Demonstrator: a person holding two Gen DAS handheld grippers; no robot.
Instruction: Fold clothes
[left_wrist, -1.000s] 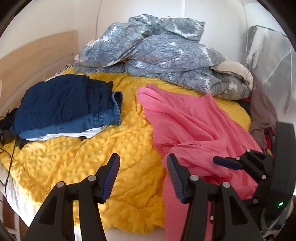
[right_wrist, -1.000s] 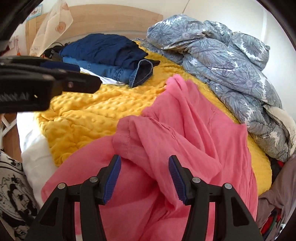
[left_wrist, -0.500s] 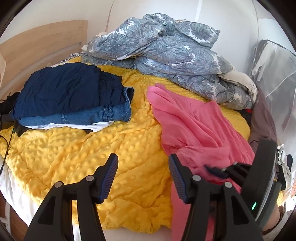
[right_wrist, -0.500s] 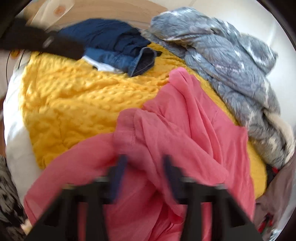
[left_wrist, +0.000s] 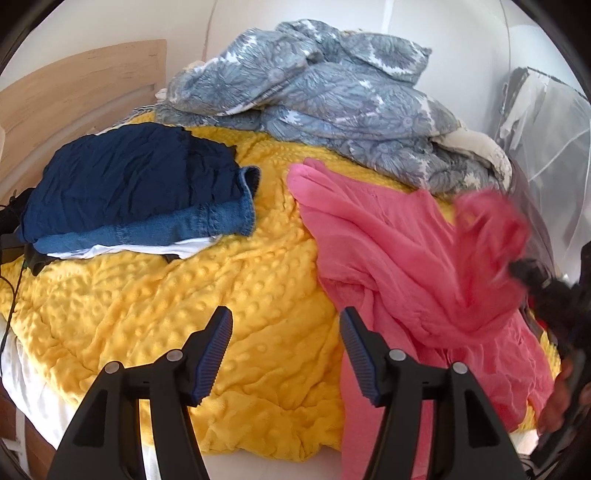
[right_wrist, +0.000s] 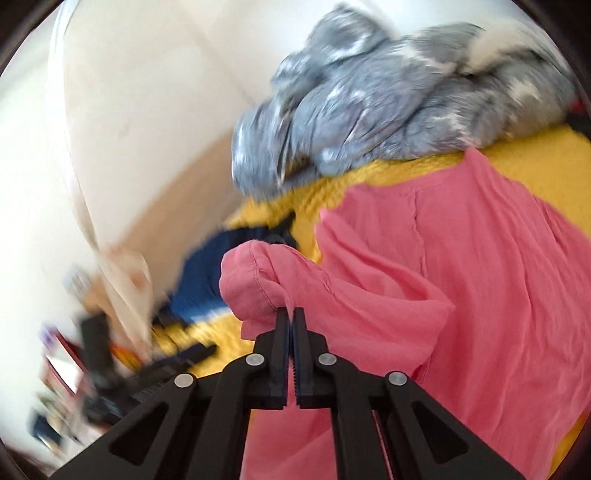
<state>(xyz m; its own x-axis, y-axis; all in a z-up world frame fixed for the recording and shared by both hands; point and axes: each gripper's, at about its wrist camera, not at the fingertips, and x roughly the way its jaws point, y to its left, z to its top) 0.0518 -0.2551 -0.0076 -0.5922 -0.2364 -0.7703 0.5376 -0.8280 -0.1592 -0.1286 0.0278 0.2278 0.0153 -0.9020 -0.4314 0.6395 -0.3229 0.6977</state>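
Note:
A crumpled pink garment (left_wrist: 399, 254) lies on the right of a yellow bumpy blanket (left_wrist: 184, 295). My right gripper (right_wrist: 291, 314) is shut on a hemmed fold of the pink garment (right_wrist: 424, 266) and holds it lifted; it shows blurred at the right edge of the left wrist view (left_wrist: 528, 269). My left gripper (left_wrist: 286, 332) is open and empty, over the blanket just left of the garment's near edge.
A stack of folded clothes, navy on top of denim and white (left_wrist: 136, 192), sits at the left of the bed. A grey floral duvet (left_wrist: 332, 96) is heaped at the back. A wooden headboard (left_wrist: 74, 88) stands at the left.
My right gripper has shut on a fold of the pink garment and lifted it, swinging quickly. My left gripper stayed open and drifted slightly.

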